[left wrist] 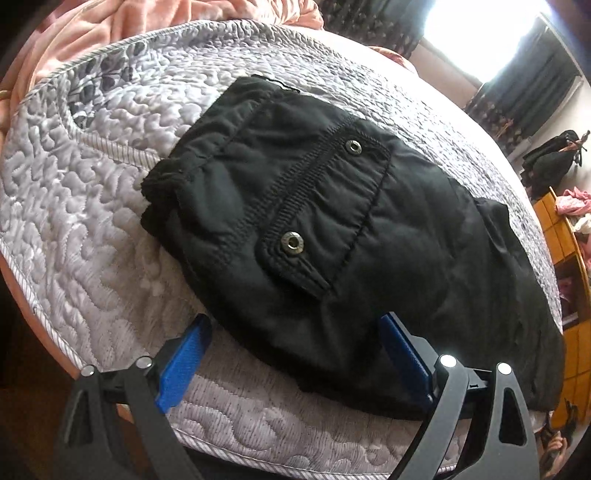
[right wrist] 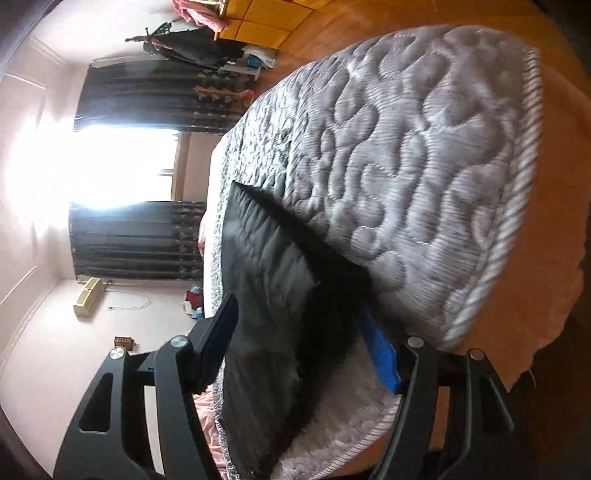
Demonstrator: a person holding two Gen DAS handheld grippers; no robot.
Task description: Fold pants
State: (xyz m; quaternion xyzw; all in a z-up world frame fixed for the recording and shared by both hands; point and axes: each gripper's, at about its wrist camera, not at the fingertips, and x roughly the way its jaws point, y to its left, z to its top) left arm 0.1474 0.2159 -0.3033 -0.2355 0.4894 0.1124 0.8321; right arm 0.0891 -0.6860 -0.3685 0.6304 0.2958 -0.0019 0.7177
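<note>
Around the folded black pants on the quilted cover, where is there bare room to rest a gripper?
Bare quilt lies left of the black pants, out to the corded edge, and in a band beyond them toward the pink blanket. The near strip by the left gripper is narrow. The right gripper side is crowded with cloth.

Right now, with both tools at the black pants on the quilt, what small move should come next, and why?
Probably close the left tool on the near edge of the black pants. Its jaws stand open astride that edge, gripping nothing. The right tool also brackets cloth with its jaws apart. The quilt lies underneath.
</note>
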